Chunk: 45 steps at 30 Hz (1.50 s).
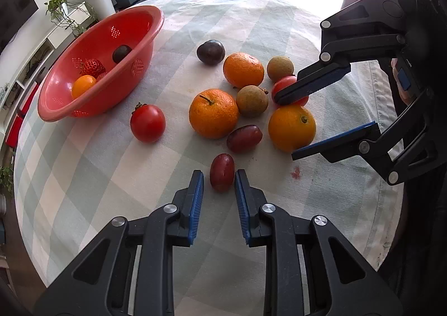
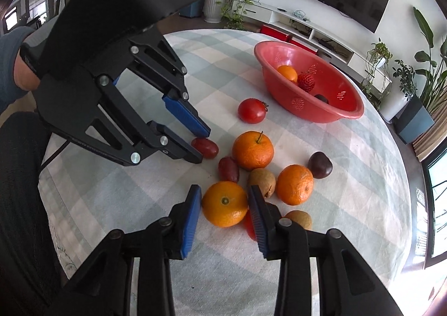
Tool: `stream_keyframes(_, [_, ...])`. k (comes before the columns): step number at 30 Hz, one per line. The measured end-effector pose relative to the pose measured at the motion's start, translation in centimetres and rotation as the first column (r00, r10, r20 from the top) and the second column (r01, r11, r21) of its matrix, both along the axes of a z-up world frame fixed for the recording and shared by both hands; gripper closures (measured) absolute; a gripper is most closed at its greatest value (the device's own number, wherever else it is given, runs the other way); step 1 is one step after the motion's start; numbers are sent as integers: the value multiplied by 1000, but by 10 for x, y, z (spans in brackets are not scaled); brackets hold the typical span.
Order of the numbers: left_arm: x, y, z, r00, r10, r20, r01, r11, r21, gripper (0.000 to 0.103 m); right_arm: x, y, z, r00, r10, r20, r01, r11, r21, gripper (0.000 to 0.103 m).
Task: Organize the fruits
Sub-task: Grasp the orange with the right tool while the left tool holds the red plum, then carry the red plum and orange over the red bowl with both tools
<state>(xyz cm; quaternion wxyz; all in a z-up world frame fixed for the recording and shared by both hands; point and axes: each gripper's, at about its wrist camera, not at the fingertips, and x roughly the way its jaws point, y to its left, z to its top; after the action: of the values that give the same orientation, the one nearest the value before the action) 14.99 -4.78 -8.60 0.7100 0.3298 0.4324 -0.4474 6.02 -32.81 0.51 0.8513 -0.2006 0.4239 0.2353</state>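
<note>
A red colander bowl (image 1: 69,109) (image 2: 346,116) holds a small orange, strawberries and a dark plum. Loose fruit lies on the checked cloth: several oranges, longans, a dark plum (image 1: 211,52), tomatoes and two red grapes. My left gripper (image 1: 219,176) is open, its pads either side of a red grape (image 1: 222,172) (image 2: 205,147) on the cloth. My right gripper (image 2: 225,194) (image 1: 283,126) is open, straddling an orange (image 2: 225,203) (image 1: 292,127); a red tomato (image 1: 286,84) sits under its far finger.
A second red grape (image 1: 244,137) lies between the oranges. A tomato (image 1: 148,122) lies near the bowl. Potted plants and a low white shelf stand beyond the table's far edge. A small red stain (image 1: 295,173) marks the cloth.
</note>
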Motion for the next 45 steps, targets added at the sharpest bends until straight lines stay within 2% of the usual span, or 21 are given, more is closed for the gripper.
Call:
stream_keyframes(7, [-2, -7, 0, 1000, 2, 15, -3, 999, 34, 83, -5, -8, 3, 999, -40, -11, 40, 998, 56, 66])
stream_keyframes(9, [-2, -8, 0, 1000, 3, 6, -4, 999, 32, 86, -8, -12, 6, 999, -53, -10, 54, 995, 84, 66])
stream_keyframes(15, [-5, -11, 1, 1000, 7, 12, -8, 999, 52, 87, -16, -26, 15, 995, -94, -29, 97, 980, 175, 66])
stream_keyframes(20, [-5, -10, 3, 1000, 28, 11, -29, 999, 44, 87, -19, -32, 18, 993, -115, -24, 117, 970, 214, 66])
stream_keyframes(24, [-2, 1, 12, 998, 70, 7, -70, 998, -8, 87, -20, -39, 23, 991, -133, -19, 134, 959, 249, 66])
stream_keyframes(28, [3, 19, 30, 991, 136, 3, -135, 986, -93, 87, -17, -52, 32, 988, -157, -16, 154, 943, 294, 66])
stream_keyframes(36, [24, 42, 79, 966, 258, 6, -246, 931, -271, 87, 8, -90, 55, 970, -244, -8, 228, 895, 382, 66])
stream_keyframes(42, [52, 33, 111, 949, 314, 26, -287, 894, -344, 87, 51, -115, 83, 955, -297, 17, 260, 860, 439, 66])
stream_keyframes(45, [74, 24, 118, 936, 353, 6, -326, 871, -367, 87, 79, -121, 95, 952, -307, 5, 267, 835, 481, 66])
